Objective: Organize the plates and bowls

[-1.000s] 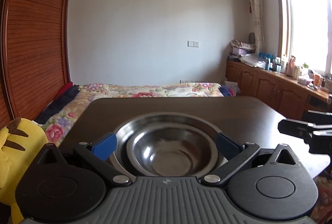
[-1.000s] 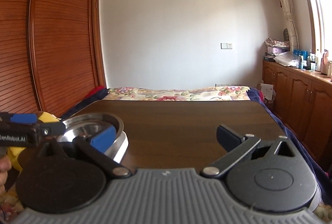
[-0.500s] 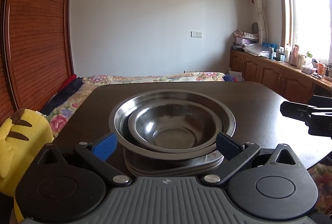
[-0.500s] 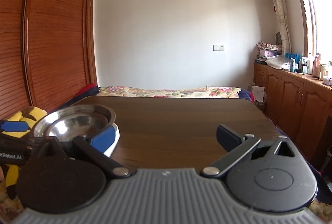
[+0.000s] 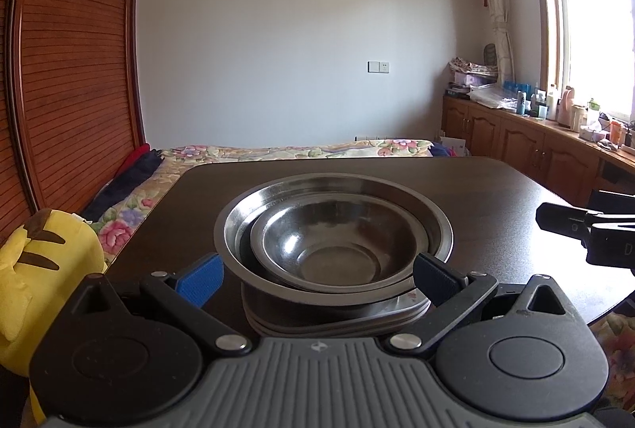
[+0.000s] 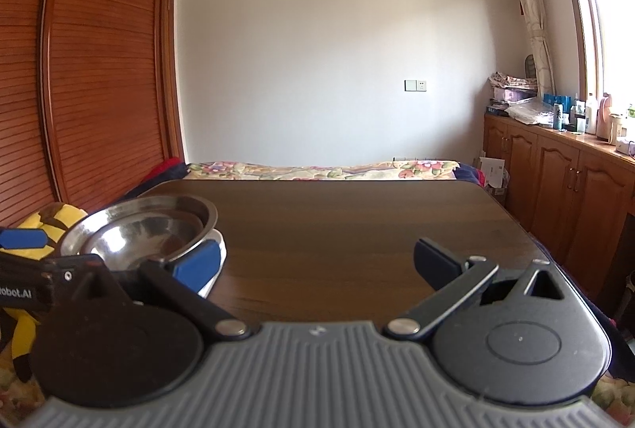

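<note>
On table [image 6: 357,229] | left tongs [image 5: 317,275] spread wide flanking nested bowls [image 5: 333,241] | right tongs [image 6: 317,263] spread, empty

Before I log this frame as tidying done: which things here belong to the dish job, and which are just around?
Job:
small steel bowl
large steel bowl
plates beneath
left gripper, open
right gripper, open

Just around:
table
yellow plush toy
bed
</note>
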The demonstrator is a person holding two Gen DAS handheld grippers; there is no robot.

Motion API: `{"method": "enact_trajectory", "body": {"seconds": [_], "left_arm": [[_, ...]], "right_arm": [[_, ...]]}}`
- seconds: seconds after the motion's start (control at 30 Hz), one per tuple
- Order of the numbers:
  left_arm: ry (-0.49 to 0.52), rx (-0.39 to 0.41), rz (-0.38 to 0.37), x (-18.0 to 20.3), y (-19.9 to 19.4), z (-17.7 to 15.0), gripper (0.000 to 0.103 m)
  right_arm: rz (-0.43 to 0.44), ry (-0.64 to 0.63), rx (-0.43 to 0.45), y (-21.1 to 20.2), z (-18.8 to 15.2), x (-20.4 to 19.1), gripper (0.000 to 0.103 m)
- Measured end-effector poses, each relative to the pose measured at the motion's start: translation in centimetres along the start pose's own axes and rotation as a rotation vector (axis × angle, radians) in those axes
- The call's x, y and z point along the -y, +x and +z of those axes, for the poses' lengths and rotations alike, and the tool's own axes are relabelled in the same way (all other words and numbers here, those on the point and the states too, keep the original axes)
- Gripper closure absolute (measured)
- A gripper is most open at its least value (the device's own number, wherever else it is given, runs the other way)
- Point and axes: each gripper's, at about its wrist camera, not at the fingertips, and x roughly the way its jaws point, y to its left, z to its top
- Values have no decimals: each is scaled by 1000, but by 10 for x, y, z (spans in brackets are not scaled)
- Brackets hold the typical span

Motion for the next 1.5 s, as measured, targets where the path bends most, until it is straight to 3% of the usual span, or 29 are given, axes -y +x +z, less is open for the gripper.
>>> {"method": "enact_trajectory", "body": {"seconds": [1.5], "left_arm": [[10,-4,3,1,-2,1,0]], "right_arm": [[-16,-5,-7,0,2,7,0]]}}
